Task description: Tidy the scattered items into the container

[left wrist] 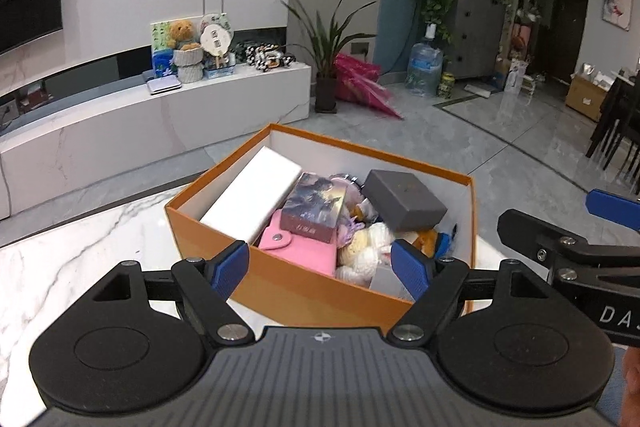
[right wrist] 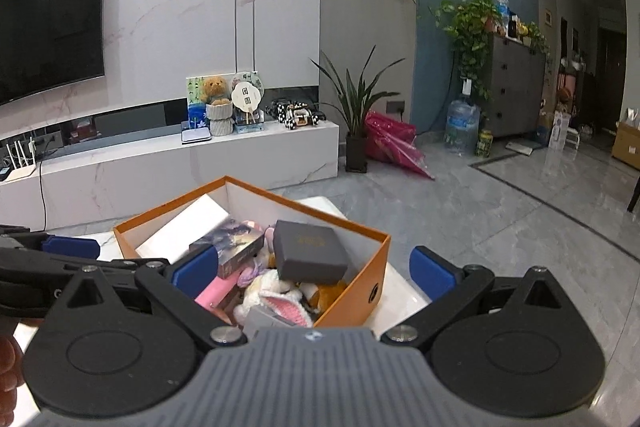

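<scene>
An orange box [left wrist: 304, 291] [right wrist: 360, 291] stands on the white marble table [left wrist: 80, 247]. Inside lie a long white box [left wrist: 252, 195], a pink wallet [left wrist: 296, 247], an illustrated card box [left wrist: 314, 205], a grey box [left wrist: 404, 199] [right wrist: 310, 251] and plush toys [left wrist: 368, 247] [right wrist: 276, 295]. My left gripper [left wrist: 320, 269] is open astride the near wall, holding nothing. My right gripper [right wrist: 314, 271] is open too, one finger over the contents and the other outside the box's right wall. Each gripper shows at the edge of the other's view.
Past the table, a white TV stand [right wrist: 192, 163] with a teddy bear and ornaments runs along the wall. A potted plant [right wrist: 356, 143], a pink umbrella [right wrist: 392, 143] and a water jug [right wrist: 460, 127] stand on the grey floor. Dark dining chairs [left wrist: 616, 131] are at far right.
</scene>
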Motion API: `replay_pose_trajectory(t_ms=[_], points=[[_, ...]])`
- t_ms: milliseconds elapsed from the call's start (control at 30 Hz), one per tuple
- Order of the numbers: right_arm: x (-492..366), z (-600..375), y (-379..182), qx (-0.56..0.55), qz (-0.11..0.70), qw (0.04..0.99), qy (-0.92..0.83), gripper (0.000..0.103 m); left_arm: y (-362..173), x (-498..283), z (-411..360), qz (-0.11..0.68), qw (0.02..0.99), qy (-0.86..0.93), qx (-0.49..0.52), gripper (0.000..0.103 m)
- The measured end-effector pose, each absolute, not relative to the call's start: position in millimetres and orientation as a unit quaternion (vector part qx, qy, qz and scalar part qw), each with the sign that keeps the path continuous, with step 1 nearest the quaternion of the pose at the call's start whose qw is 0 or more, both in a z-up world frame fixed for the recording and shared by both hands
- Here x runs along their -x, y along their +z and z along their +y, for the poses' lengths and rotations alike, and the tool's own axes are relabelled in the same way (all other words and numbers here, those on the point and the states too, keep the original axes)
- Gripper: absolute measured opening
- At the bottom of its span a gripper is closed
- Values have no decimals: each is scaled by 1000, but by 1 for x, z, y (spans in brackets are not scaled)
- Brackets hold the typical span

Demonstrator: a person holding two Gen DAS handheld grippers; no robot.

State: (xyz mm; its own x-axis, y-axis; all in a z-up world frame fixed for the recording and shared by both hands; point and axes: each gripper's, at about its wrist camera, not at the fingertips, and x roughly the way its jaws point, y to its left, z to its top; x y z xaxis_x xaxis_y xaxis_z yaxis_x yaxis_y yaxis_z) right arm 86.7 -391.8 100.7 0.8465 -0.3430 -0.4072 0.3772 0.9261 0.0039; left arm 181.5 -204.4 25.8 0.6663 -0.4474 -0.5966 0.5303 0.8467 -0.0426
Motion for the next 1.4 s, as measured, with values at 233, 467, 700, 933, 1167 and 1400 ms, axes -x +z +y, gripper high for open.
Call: replay_pose_trajectory(t_ms=[233, 467, 700, 933, 1167, 1400], points=[[-87, -394, 98, -47, 213, 957, -190, 102, 23, -181, -205, 317, 910, -259, -72, 92], [-86, -392, 98, -48, 215, 957, -188, 102, 23, -181, -206, 321, 910, -251, -79, 92], [-86, -392, 98, -48, 215, 957, -188, 102, 26, -180, -204, 318, 911, -248, -81, 92], [-86, -390, 98, -49, 213, 957, -189, 102, 27, -180, -204, 317, 912, -248, -81, 92], [-86, -390, 97, -52, 215, 956, -191, 102, 27, -180, -204, 318, 912, -248, -81, 92], [-84, -390, 98, -53, 216, 956, -191, 102, 27, -180, -204, 317, 912, -247, -81, 92]])
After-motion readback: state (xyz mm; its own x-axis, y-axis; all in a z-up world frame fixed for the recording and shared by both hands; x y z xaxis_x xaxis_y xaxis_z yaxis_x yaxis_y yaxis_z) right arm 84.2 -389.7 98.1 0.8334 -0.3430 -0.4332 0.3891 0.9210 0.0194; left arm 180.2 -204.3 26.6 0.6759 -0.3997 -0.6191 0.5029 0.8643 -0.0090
